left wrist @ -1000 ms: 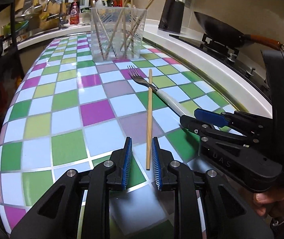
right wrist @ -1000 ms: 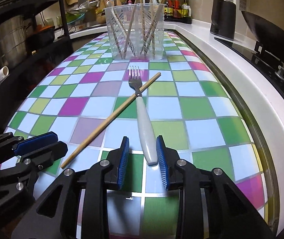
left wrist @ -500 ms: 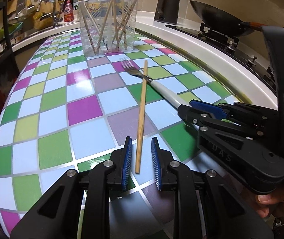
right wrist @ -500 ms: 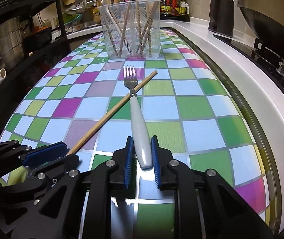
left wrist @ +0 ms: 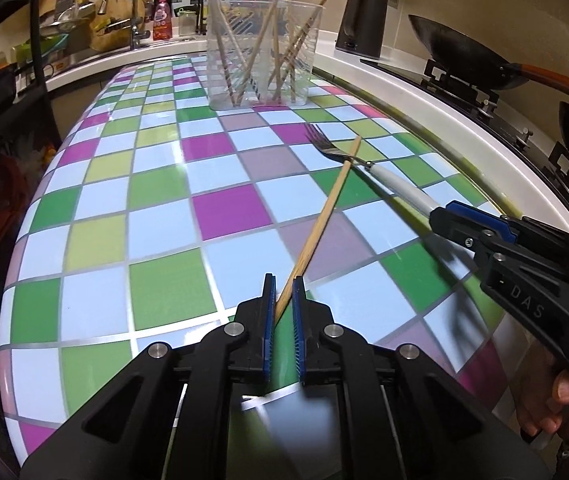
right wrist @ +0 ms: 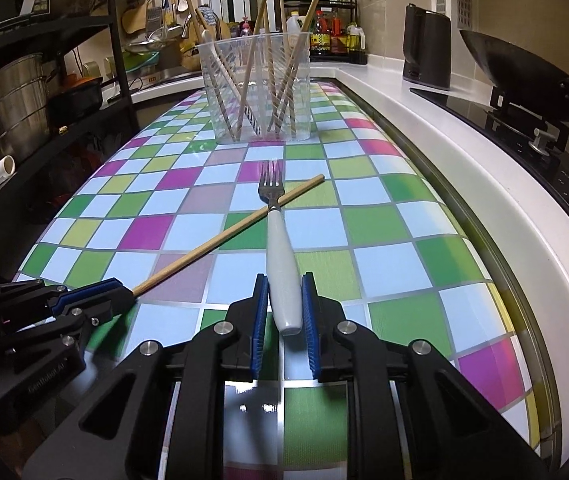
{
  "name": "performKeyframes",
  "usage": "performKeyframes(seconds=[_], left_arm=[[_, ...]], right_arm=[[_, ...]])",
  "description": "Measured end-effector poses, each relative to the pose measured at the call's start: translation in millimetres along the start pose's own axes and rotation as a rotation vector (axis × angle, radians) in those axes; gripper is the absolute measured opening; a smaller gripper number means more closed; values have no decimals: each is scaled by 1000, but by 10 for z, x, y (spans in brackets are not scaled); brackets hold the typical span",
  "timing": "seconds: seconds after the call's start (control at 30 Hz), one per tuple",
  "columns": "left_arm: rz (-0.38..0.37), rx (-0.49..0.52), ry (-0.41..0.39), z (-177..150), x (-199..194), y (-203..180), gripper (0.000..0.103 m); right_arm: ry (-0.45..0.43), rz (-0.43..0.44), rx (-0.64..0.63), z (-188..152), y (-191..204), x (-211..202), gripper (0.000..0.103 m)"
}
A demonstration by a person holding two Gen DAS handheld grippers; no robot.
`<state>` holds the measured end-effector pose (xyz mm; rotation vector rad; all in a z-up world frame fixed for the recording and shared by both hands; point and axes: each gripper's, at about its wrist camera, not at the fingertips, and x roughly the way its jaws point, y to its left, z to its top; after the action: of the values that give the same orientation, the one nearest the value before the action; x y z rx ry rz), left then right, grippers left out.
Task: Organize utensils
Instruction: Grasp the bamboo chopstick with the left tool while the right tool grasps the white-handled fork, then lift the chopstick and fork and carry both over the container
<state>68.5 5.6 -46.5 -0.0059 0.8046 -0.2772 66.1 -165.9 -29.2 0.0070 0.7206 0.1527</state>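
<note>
A clear plastic container (right wrist: 255, 92) stands upright at the far end of the checkered tabletop (right wrist: 388, 264), holding several wooden chopsticks (right wrist: 284, 80) that lean against its walls. Nearer you, a loose chopstick (left wrist: 320, 224) lies across the neck of a white-handled fork (right wrist: 280, 256), the two forming a cross. Your left gripper (left wrist: 283, 300) has the chopstick's near end between its fingers (left wrist: 269, 312), which are drawn in tight and clamp it. Your right gripper (right wrist: 283, 304) straddles the butt of the fork's handle; its fingers (right wrist: 259, 312) are closed in against the handle's sides and grip it. Both utensils sit well short of the container, with bare tiles between.
</note>
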Motion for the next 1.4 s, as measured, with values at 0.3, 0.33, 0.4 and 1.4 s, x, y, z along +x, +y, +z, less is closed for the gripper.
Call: performKeyframes(seconds=[0.3, 0.33, 0.4, 1.4], left_arm=[[2, -29, -15, -168, -204, 353, 5], [9, -33, -18, -187, -229, 389, 5], [10, -61, -24, -226, -277, 482, 5], [156, -26, -185, -339, -243, 344, 6]], right_arm=[[11, -81, 62, -9, -221, 50, 17], [12, -82, 73, -14, -240, 53, 17], [13, -96, 76, -15, -259, 61, 17], [-47, -112, 94, -246, -8, 34, 26]])
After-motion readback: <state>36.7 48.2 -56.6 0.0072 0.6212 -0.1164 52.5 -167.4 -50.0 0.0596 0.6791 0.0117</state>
